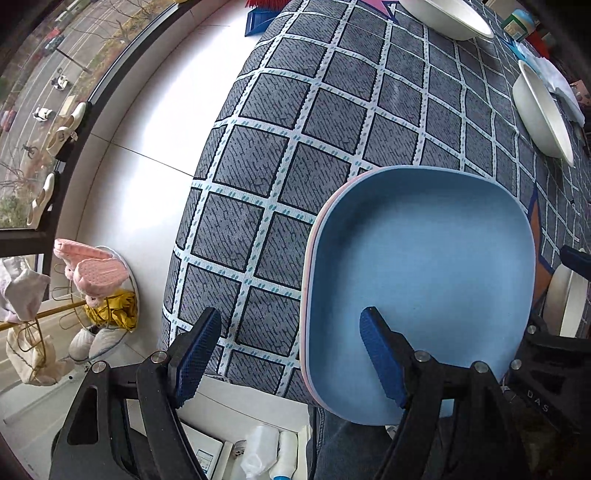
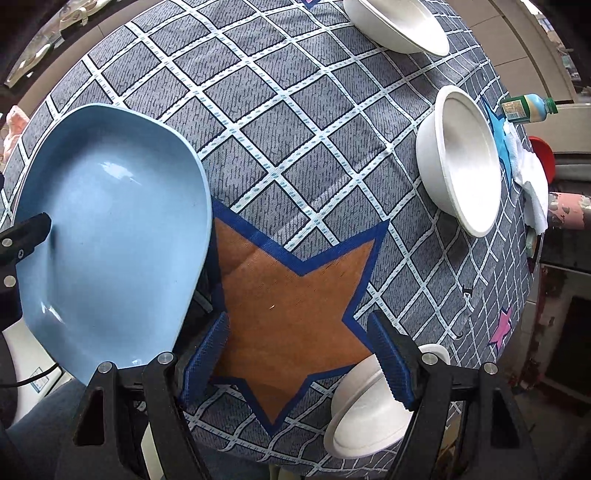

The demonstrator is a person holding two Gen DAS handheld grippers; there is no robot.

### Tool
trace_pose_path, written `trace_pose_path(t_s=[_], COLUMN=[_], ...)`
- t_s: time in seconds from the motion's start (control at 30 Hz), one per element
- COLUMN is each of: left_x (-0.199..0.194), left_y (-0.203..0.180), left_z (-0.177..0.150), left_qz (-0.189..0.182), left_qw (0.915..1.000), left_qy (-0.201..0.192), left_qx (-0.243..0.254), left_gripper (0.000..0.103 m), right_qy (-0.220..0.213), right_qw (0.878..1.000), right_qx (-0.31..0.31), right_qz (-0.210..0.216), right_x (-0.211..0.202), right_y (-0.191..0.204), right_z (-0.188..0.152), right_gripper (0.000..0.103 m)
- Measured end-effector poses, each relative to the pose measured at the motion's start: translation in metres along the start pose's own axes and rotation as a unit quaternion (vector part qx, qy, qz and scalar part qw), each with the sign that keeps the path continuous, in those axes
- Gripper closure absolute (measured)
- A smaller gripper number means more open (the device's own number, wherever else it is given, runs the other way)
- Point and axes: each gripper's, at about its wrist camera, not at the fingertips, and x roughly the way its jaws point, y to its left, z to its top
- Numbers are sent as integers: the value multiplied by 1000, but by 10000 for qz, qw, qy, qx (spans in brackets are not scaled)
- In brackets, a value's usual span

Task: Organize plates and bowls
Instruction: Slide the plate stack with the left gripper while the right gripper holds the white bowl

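Checked tablecloth (image 2: 295,129) carries white bowls (image 2: 461,158) and a blue plate (image 1: 417,280); both grippers (image 1: 291,354) (image 2: 299,354) gape empty. Slippers (image 1: 92,269) appear only in the left view.

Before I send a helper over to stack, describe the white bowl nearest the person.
Start at the brown star on the checked tablecloth. The white bowl sits at the star's lower right point, by the table's near edge; the other white bowls stand far across.

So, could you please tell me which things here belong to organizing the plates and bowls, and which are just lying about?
For the job:
- blue plate, stacked on a pink plate
- three white bowls

Lying about:
- bottle
- white cloth
- pink slippers
- white shoes
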Motion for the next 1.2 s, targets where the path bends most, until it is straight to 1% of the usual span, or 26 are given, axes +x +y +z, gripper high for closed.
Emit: trace_pose_path(t_s=[0.1,0.17,0.23,0.33,0.47,0.57,0.63,0.7,0.8,0.87,0.93,0.97,1.03,1.07,1.17,1.2], left_x=[3,2,0,-4,-14,-31,-39,-43,-39,-31,-24,-21,-18,-16,-15,-16], left_y=[4,3,1,-4,-12,-13,-13,-18,-25,-28,-25,-23,-18,-15,-7,-5], left_z=[11,19,28,42,57,57,54,48,37,36,34,34,33,32,32,32], left_qz=[-216,-284,-307,-333,-147,-203,-162,-87,111,259,313,337,406,430,507,510], left_qw=[9997,9994,9990,9981,9971,9965,9962,9954,9937,9934,9941,9944,9946,9945,9940,9941], left_qy=[-2,-26,-76,-200,-324,-487,-564,-617,-574,-484,-412,-388,-355,-354,-366,-378], left_qx=[77,196,318,484,669,646,647,727,960,1008,950,921,891,888,893,883], left_gripper=[21,21,21,21,21,21,21,21,21,21,21,21,21,21,21,21], right_qy=[146,303,465,557,540,413,295,150,-10,3,64,86,103,43,-50,-71], right_qw=[9997,9976,9925,9839,9702,9587,9535,9445,9291,9234,9185,9168,9173,9195,9336,9357], right_qx=[137,363,672,1053,1488,1896,2079,2310,2573,2541,2505,2508,2500,2481,2261,2213], right_qz=[164,497,914,1331,1832,2079,2163,2330,2658,2877,3059,3106,3097,3048,2781,2747], right_x=[1,5,10,14,14,11,8,7,7,13,21,25,29,28,20,17], right_y=[3,2,-2,-5,-12,-29,-40,-51,-61,-62,-54,-50,-41,-40,-25,-22], right_z=[-1,-1,-1,0,6,2,-3,-10,-16,-15,-14,-15,-12,-10,0,4], right_gripper=[25,25,25,25,25,25,25,25,25,25,25,25,21,19,18,18])
